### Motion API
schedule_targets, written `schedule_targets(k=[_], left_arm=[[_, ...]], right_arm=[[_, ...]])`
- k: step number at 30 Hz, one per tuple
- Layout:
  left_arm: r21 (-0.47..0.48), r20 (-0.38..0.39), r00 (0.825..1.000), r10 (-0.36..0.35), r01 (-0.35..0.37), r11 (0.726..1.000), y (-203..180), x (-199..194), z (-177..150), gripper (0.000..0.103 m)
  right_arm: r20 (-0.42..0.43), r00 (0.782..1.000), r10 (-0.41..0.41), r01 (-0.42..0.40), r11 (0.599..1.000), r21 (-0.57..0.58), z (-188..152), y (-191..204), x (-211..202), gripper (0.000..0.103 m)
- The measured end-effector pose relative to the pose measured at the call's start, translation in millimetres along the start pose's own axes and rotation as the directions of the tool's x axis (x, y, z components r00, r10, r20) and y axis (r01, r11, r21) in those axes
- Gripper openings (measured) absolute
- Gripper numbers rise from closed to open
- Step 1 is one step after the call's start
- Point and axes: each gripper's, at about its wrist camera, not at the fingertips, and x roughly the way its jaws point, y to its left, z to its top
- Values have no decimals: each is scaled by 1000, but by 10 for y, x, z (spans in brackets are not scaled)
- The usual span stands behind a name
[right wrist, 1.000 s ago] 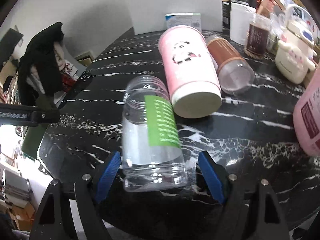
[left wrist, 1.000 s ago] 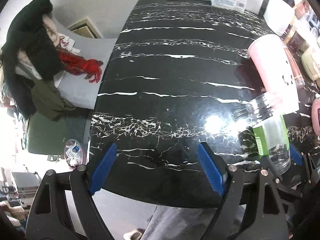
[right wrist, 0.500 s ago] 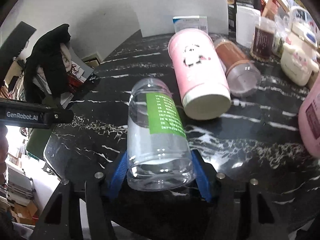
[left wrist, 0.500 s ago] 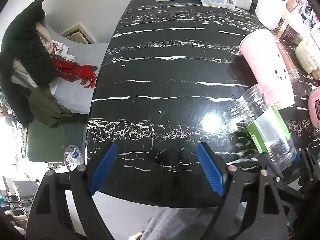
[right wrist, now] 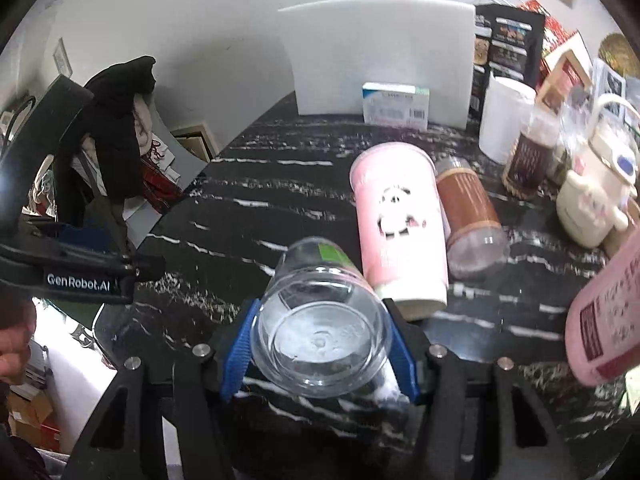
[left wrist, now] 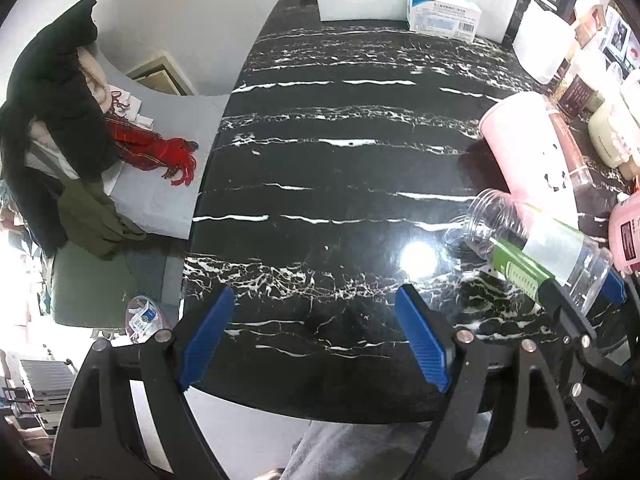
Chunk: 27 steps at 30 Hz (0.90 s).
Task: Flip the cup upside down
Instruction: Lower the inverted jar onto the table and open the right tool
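The clear plastic cup with a green label (right wrist: 320,332) is held by my right gripper (right wrist: 320,344), whose blue pads are shut on its base end. The cup is tilted, base toward the camera, open mouth pointing down and away toward the black marble table (right wrist: 260,208). In the left wrist view the same cup (left wrist: 532,240) slants at the right, mouth (left wrist: 486,216) low near the tabletop, base raised in the right gripper. My left gripper (left wrist: 316,336) is open and empty over the table's near edge.
A pink panda cup (right wrist: 400,224) and a brown-labelled jar (right wrist: 468,216) lie on their sides just right of the held cup. A pink bottle (right wrist: 608,316), a white kettle-shaped pot (right wrist: 596,200), a white roll, boxes and a white board (right wrist: 380,52) crowd the right and back.
My right gripper closed on the clear cup, lifted its base off the table and tipped it so the mouth points downward. The left gripper stayed open and rose slightly.
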Motion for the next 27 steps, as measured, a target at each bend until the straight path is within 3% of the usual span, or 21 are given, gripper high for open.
schedule_targets(k=[27], left_arm=[[-73,3,1000,16,-16,997,180,-27,200,82]], right_arm=[[-18,1000,21,-24,987,-160,658,305,416,60]])
